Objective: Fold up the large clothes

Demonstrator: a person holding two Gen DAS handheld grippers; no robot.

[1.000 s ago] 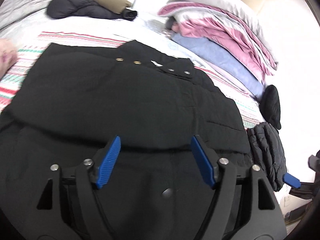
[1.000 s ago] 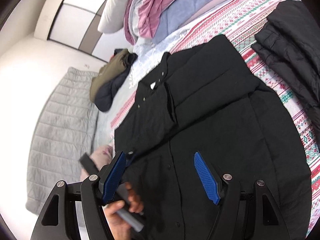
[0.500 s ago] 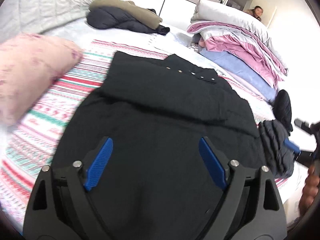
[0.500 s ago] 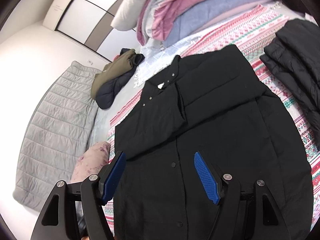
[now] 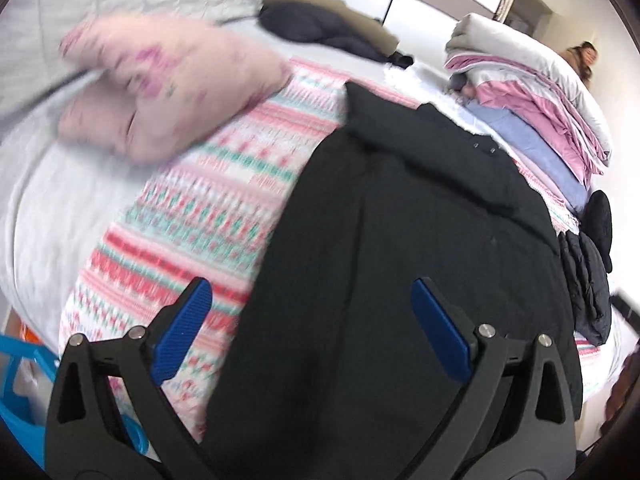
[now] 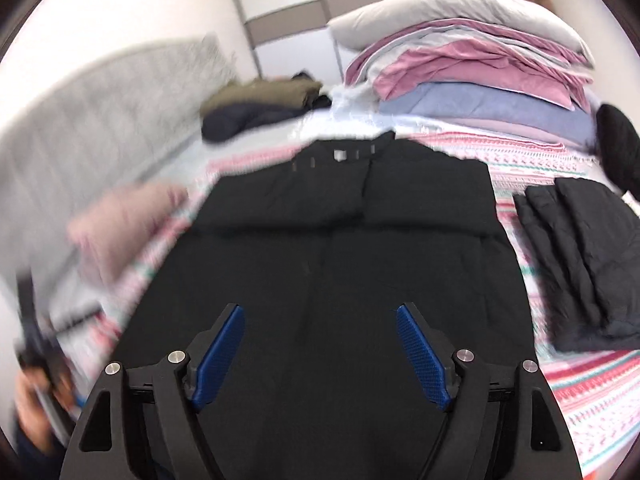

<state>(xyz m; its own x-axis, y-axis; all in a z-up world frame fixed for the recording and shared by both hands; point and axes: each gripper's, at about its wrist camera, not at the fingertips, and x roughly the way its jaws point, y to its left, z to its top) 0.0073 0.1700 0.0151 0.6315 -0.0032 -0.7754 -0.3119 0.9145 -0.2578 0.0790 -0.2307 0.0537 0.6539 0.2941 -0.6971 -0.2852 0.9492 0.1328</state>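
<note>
Black coat (image 6: 340, 248) flat on patterned blanket (image 6: 560, 392)

Left wrist view angled down from the black coat's (image 5: 400, 220) hem-left side, right wrist view centred above its hem, both facing the collar, both close, sharing the coat.

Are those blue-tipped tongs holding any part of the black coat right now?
No, nothing is held. The left tongs and right tongs both stand open above the black coat, and have just been opening wider.
</note>
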